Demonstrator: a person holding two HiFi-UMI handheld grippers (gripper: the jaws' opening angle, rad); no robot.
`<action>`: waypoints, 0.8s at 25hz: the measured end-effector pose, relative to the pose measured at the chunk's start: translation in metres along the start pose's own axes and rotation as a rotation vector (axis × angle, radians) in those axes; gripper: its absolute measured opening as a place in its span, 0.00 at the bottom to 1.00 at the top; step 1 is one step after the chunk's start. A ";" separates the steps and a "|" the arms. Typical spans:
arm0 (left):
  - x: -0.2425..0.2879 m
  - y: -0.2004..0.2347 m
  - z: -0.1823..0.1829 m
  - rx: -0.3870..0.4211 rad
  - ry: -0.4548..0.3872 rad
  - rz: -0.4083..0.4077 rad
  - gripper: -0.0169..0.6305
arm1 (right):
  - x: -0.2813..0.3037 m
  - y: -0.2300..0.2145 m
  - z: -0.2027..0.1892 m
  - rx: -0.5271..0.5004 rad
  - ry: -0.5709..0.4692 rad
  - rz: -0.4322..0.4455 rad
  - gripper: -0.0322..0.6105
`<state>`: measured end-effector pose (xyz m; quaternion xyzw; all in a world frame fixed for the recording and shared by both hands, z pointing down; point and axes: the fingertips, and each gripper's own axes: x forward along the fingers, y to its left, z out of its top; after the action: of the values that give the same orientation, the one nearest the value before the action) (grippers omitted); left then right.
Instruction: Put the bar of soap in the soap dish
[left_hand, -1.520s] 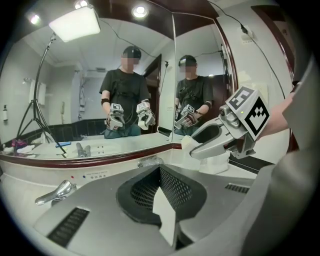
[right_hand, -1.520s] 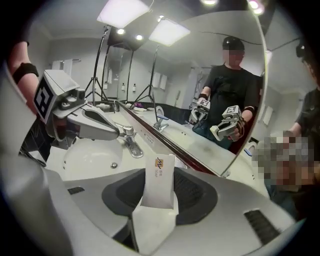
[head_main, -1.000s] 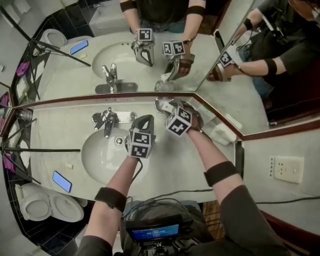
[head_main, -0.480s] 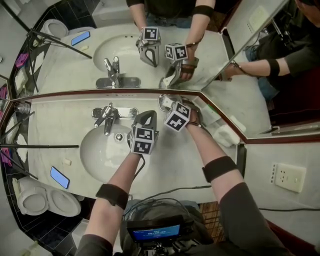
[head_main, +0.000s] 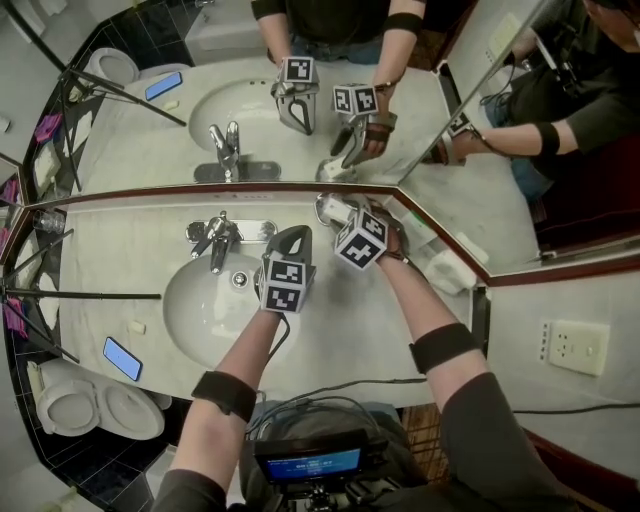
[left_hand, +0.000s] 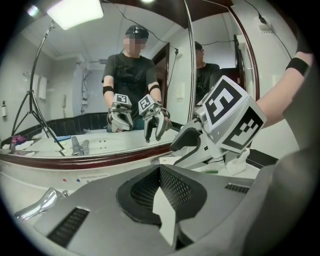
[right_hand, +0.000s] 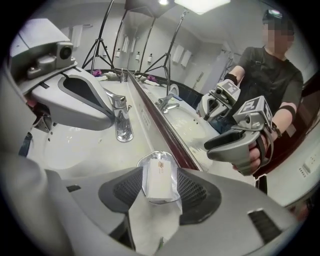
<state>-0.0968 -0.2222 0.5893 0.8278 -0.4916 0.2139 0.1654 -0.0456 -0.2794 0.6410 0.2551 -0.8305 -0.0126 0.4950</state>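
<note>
A white bar of soap (right_hand: 157, 184) lies in a clear soap dish (right_hand: 167, 159) on the counter, close to the mirror's base. My right gripper (right_hand: 159, 172) points down over it. Its jaws have just been opening, and the soap sits between them with a gap on each side. In the head view the right gripper (head_main: 345, 216) covers most of the dish (head_main: 326, 207). My left gripper (head_main: 290, 240) hangs shut and empty over the counter beside the sink. In the left gripper view its fingertips (left_hand: 160, 172) meet, and the right gripper (left_hand: 220, 125) shows beyond them.
A chrome faucet (head_main: 215, 240) stands behind the sink basin (head_main: 205, 300). A white packet (head_main: 447, 268) lies right of the dish and a phone (head_main: 123, 360) at the counter's left front. The mirror runs along the back, and tripod legs cross the left side.
The right gripper has shifted slightly by the dish. The left gripper has stayed where it was.
</note>
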 end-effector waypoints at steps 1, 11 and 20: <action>-0.004 -0.001 0.002 0.000 -0.005 0.001 0.03 | -0.007 0.002 0.000 0.017 -0.015 0.004 0.43; -0.052 -0.026 0.020 0.043 -0.063 -0.016 0.03 | -0.110 0.010 -0.003 0.225 -0.216 -0.082 0.08; -0.106 -0.046 0.020 0.004 -0.121 -0.017 0.03 | -0.196 0.036 -0.059 0.654 -0.457 -0.163 0.08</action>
<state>-0.0978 -0.1316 0.5148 0.8437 -0.4931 0.1632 0.1355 0.0629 -0.1485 0.5215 0.4547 -0.8564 0.1567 0.1878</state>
